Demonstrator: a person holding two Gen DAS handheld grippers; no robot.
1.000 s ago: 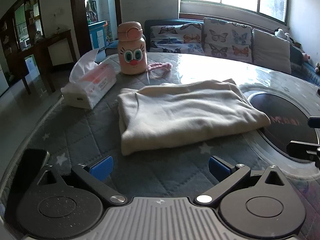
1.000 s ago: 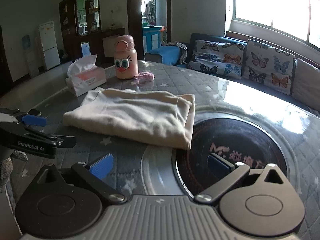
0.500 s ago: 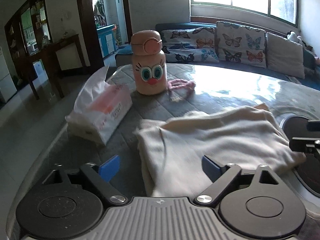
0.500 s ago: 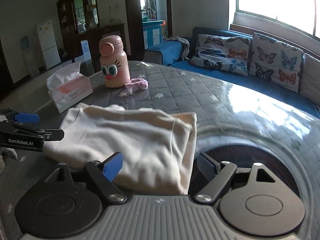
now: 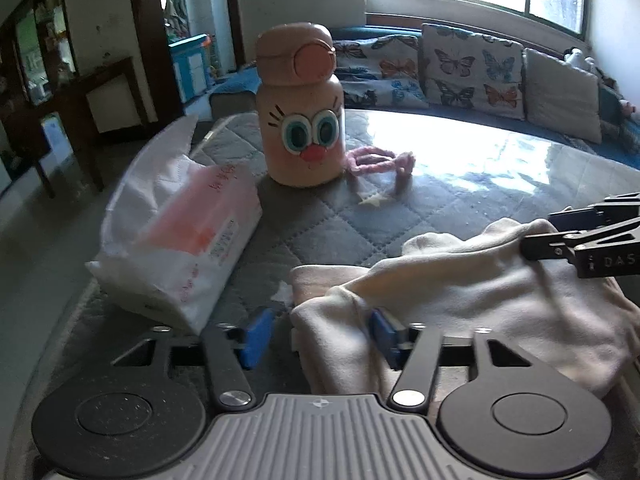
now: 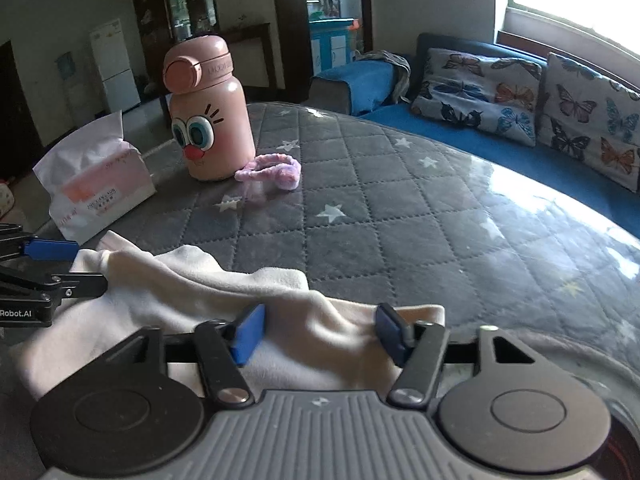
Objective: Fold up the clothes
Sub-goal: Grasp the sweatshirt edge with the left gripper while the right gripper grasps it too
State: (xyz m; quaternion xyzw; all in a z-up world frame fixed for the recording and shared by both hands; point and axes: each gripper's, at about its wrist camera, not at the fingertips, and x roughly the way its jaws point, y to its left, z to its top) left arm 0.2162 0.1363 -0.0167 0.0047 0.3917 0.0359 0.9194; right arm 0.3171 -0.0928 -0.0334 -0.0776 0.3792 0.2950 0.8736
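Observation:
A folded cream garment (image 5: 460,292) lies rumpled on the grey quilted table cover (image 5: 320,220). In the left wrist view my left gripper (image 5: 320,334) straddles the garment's left end. Its jaws are closing, the right blue pad (image 5: 382,334) touches the cloth, and the left pad stands clear of it. In the right wrist view my right gripper (image 6: 320,332) straddles the garment (image 6: 180,284) near its right edge. Its jaws are closing too, with a raised fold between them. Each gripper also shows in the other view: the right gripper (image 5: 556,232), the left gripper (image 6: 76,265).
Beyond the garment stand a pink cartoon-face bottle (image 5: 304,120) (image 6: 208,120), a tissue pack (image 5: 180,232) (image 6: 92,184) and a pink hair band (image 5: 376,160) (image 6: 272,172). A sofa with butterfly cushions (image 6: 480,80) runs behind the round table.
Both grippers have moved forward onto the garment and their jaws have narrowed. The flat cloth has bunched up between and around the fingers.

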